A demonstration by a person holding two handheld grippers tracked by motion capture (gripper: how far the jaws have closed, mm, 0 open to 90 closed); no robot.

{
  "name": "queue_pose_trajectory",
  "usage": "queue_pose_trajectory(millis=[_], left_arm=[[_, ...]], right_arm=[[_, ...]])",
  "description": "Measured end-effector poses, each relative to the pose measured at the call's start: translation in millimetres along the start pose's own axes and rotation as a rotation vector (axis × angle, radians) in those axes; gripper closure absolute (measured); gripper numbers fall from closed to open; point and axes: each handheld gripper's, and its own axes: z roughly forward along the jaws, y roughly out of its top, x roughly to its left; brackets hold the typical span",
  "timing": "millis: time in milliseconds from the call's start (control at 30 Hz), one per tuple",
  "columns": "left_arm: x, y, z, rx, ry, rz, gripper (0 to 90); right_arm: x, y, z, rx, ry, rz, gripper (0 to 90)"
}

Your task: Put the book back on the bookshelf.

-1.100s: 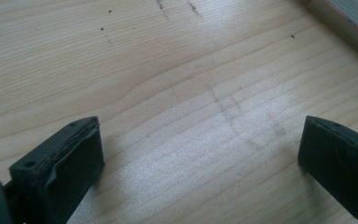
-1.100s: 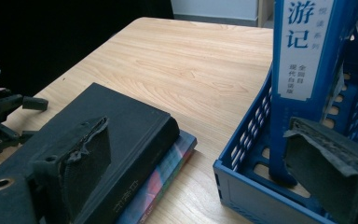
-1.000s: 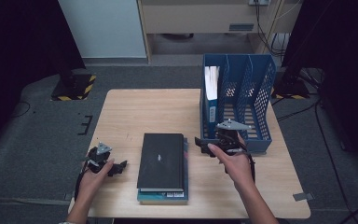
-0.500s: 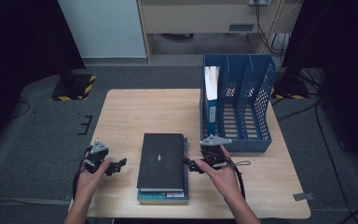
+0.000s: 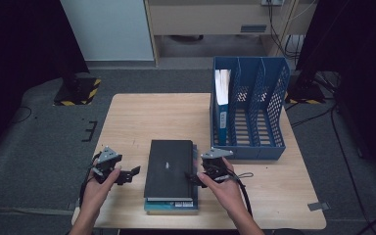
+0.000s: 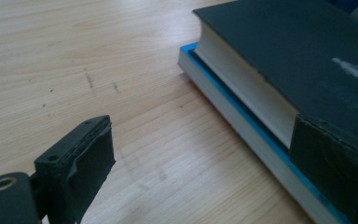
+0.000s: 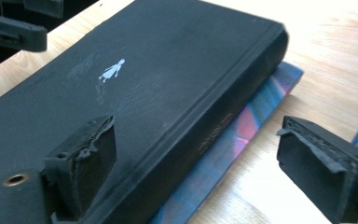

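Note:
A thick black book [image 5: 169, 166] lies on a thinner blue book [image 5: 171, 205] near the table's front edge. My left gripper [image 5: 129, 174] hovers just left of the stack, open; its jaws have just been closing slightly with nothing between them. In the left gripper view [image 6: 205, 140] the black book [image 6: 307, 56] and the blue book [image 6: 242, 121] lie ahead to the right. My right gripper [image 5: 193, 177] is at the stack's right edge, open. In the right gripper view [image 7: 205, 140] one jaw stands over the black cover [image 7: 144, 84] and the other over bare wood, with the spine between them, untouched.
A blue mesh file holder [image 5: 249, 147] stands on the wooden table [image 5: 152, 117] at the back right, with a blue binder [image 5: 221, 107] upright in its left slot. My left gripper [image 7: 14, 28] appears far off in the right gripper view. Dark floor and cables surround the table.
My right hand has come left and down from beside the file holder to the black book's right edge. My left hand has risen a little beside the stack.

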Motion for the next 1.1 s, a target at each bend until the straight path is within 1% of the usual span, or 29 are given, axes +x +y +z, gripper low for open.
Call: queue_pose_trajectory(millis=[100,133,200,233,267,333,400,433,467,500,567,600,633,667,733,800,900,933,967,1067,1100], left_arm=[[-8.4,4.0,-1.3,-0.001,-0.016,0.029,6.0],[-11.5,4.9,-1.3,-0.007,-0.02,0.027,6.0],[-16.0,6.7,-1.5,-0.007,-0.028,0.041,6.0],[-20.3,8.3,-1.3,-0.004,-0.038,0.048,6.0],[-22.9,9.1,-1.1,-0.005,-0.045,0.057,6.0],[-26.8,11.0,-0.3,-0.002,-0.055,0.066,6.0],[-31.4,12.9,2.9,0.0,-0.072,0.066,6.6],[-33.4,14.3,5.2,0.007,-0.079,0.079,7.4],[-35.5,15.1,7.3,0.015,-0.079,0.085,8.2],[-39.0,16.8,12.6,0.033,-0.086,0.097,8.5],[-41.9,18.2,16.6,0.04,-0.102,0.098,9.0],[-43.4,18.7,18.6,0.046,-0.109,0.104,9.0],[-45.7,19.7,21.8,0.064,-0.11,0.119,9.0],[-46.5,20.4,23.6,0.066,-0.115,0.121,8.6],[-46.7,21.3,26.2,0.067,-0.13,0.116,8.6],[-44.8,22.4,29.1,0.072,-0.15,0.101,8.7],[-43.0,23.7,33.2,0.08,-0.195,0.083,10.8],[-43.1,24.0,34.1,0.08,-0.205,0.081,11.8],[-43.3,24.7,35.6,0.08,-0.224,0.084,12.9],[-41.5,26.5,37.5,0.091,-0.233,0.083,12.9],[-40.3,27.3,38.5,0.097,-0.238,0.076,12.9]], right_arm=[[2.2,-0.8,3.1,0.009,0.0,0.001,9.4],[2.9,-0.9,4.1,0.014,0.001,0.006,9.0],[3.8,-1.0,6.8,0.017,-0.002,0.013,8.6],[3.8,-1.0,8.2,0.018,-0.004,0.003,8.6],[5.3,-1.1,10.0,0.02,-0.007,0.004,7.7],[6.6,-1.1,11.5,0.022,-0.001,0.005,7.5],[8.3,-1.2,13.1,0.021,0.007,0.011,7.5],[8.7,-1.5,14.1,0.017,0.011,0.01,7.4],[9.8,-1.7,14.8,0.017,0.017,0.018,7.3],[10.3,-1.9,15.2,0.014,0.02,0.022,7.3],[11.3,-2.1,16.4,0.012,0.022,0.02,7.1],[11.7,-2.1,16.7,0.01,0.022,0.021,7.0],[11.7,-2.1,17.0,0.009,0.023,0.018,6.8],[11.9,-2.2,17.6,0.008,0.026,0.02,6.8],[12.7,-2.3,18.4,0.009,0.03,0.026,6.7],[12.7,-2.2,19.3,0.006,0.034,0.029,6.7],[12.3,-2.2,21.3,0.005,0.043,0.037,6.2],[12.3,-2.3,21.8,0.003,0.046,0.039,6.0],[12.0,-2.4,22.3,0.001,0.045,0.038,6.0],[12.3,-2.9,23.3,-0.003,0.051,0.045,5.9],[12.4,-3.0,23.4,-0.003,0.052,0.047,5.9]])
